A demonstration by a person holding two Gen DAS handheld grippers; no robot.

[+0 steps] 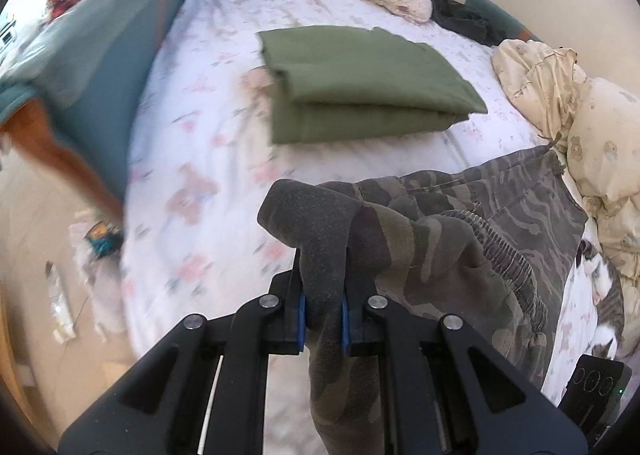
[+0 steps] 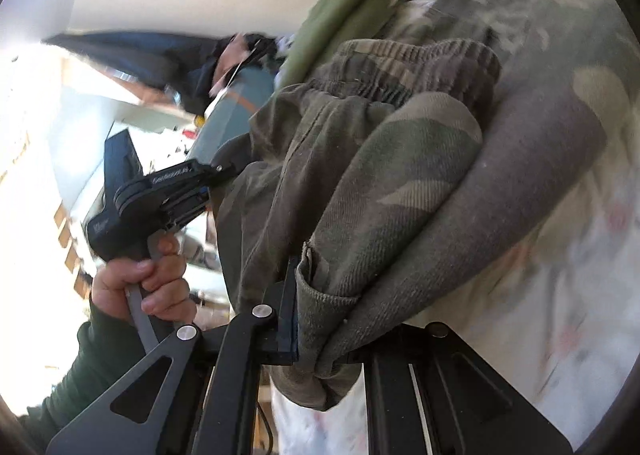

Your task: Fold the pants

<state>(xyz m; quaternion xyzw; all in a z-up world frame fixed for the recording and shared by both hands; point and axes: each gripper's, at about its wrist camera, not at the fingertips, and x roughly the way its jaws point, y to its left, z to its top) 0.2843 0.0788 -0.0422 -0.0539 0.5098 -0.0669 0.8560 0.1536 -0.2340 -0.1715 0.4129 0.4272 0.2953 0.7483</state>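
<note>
Left gripper (image 1: 323,319) and right gripper (image 2: 320,319), each clamped on a pants (image 1: 460,239) fold; cloth trails toward frame right over the bed (image 1: 208,159).

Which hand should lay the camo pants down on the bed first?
Probably the left. The left hand-held gripper grips the camo pants above bare bed, with the rest already lying there. The right hand-held gripper also grips them, but its view is tilted and mostly cloth.

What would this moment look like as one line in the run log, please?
step: mid-fold | left gripper: shut on camo pants | right gripper: shut on camo pants | folded green pants: on bed
</note>
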